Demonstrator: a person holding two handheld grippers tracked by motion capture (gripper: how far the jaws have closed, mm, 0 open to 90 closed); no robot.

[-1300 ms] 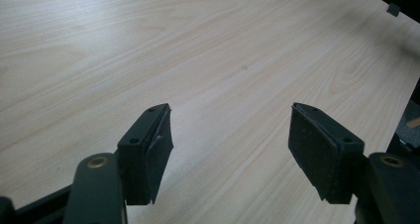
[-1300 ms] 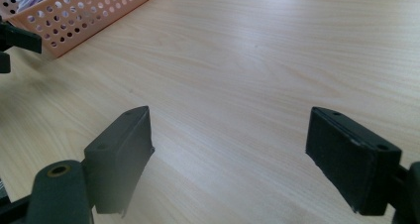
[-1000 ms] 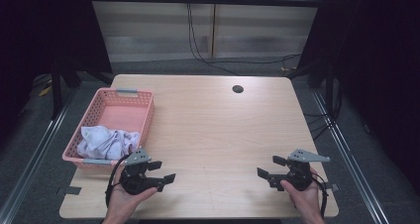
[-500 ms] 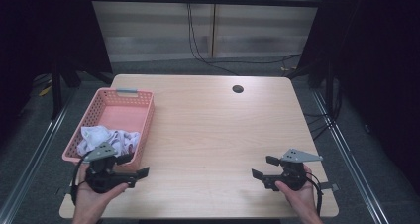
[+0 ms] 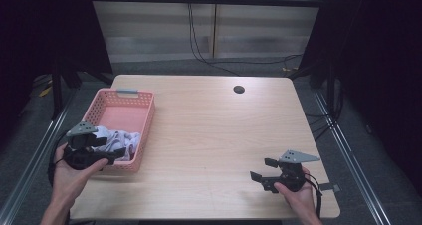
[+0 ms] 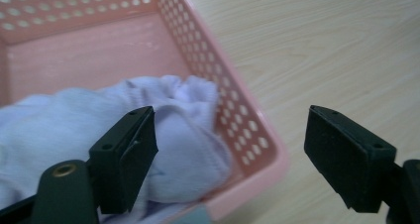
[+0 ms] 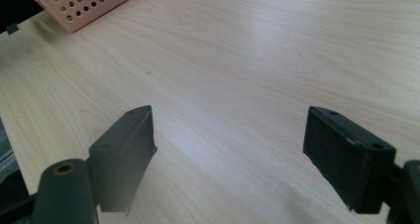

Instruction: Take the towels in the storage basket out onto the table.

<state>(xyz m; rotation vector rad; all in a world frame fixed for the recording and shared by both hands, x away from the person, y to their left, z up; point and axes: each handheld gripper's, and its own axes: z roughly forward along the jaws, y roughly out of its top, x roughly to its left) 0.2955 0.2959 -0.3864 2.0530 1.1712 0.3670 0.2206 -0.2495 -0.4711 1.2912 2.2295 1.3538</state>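
Observation:
A pink perforated basket [image 5: 124, 93] stands at the table's left side with crumpled pale cloth [image 5: 117, 138] in its near end. My left gripper [image 5: 115, 149] hovers over the basket's near right corner, open. In the left gripper view [image 6: 230, 135] one jaw is above the cloth [image 6: 99, 115] and the other above bare wood, with the basket's rim [image 6: 257, 140] between them and untouched. Its jaws have just been closing a little, with nothing pressed between them. My right gripper [image 5: 261, 168] rests open at the front right, over bare wood in its own view [image 7: 230, 135].
The light wooden table [image 5: 209, 125] has a small dark round hole [image 5: 239, 89] near its far edge. A corner of the basket [image 7: 84, 1] shows at the top left of the right gripper view. Dark floor and metal frame rails surround the table.
My left gripper has moved left from the table's front edge to over the basket's near corner and the cloth. The right gripper has hardly shifted.

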